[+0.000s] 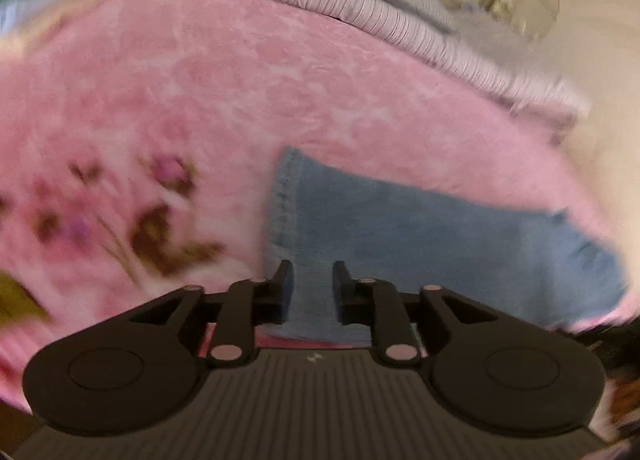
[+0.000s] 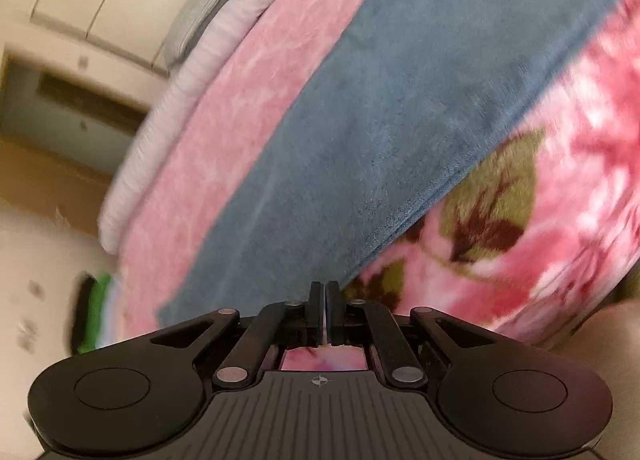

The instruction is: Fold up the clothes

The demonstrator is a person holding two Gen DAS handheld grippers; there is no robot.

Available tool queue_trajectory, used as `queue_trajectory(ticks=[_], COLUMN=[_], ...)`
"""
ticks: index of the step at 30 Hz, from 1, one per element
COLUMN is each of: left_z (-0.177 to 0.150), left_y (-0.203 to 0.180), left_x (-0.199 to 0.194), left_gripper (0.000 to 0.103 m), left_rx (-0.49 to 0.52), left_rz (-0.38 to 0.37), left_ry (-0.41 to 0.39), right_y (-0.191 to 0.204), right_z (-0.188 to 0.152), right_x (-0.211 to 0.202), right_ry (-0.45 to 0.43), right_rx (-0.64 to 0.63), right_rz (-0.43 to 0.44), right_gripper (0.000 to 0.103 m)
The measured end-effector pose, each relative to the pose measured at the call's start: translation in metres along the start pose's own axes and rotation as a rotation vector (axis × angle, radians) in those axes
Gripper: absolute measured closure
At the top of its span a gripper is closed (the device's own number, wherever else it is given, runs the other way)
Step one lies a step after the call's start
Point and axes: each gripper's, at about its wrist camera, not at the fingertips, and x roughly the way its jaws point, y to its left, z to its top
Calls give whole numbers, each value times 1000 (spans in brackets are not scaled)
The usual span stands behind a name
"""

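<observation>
Your jeans (image 1: pixel 420 236) lie flat on the pink floral blanket (image 1: pixel 200 99), at about 4 o'clock in the left view, seemingly folded once; more folds are probably left. Your left tool (image 1: pixel 311 280) stands open over the denim, gripping nothing. Your right tool (image 2: pixel 323 296) is closed and empty. Motion blur hides the fold lines, and the waistband is cut off.

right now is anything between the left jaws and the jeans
Nothing visible. The left gripper has its jaws apart with the blue jeans directly between and beyond them, lying on the pink floral blanket. Whether the jaws touch the denim is too blurred to tell.
</observation>
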Motion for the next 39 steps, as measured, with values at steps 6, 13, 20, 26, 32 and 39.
queue_trajectory(ticks=[6,13,20,26,32,39], left_z=[-32,-48,-45,-44,-48,-47], left_y=[25,36,32,32,36,35], left_x=[24,36,36,35,36,36], left_gripper=[73,74,92,91,92,97], left_rx=[-469,-609,-569,-570,-575,-545], left_rz=[-177,-151,-136,-135,-138,-120], left_ry=[73,56,45,48,45,35], right_y=[-25,-33,-25,-17,-14,-14], right_z=[0,2,11,5,3,-3], right_x=[23,42,51,51,67,56], right_ry=[92,108,122,165,179,131], right_rx=[312,425,413,421,413,331], right_rz=[134,169,186,230,223,222], right_gripper=[90,76,76,76,76,103])
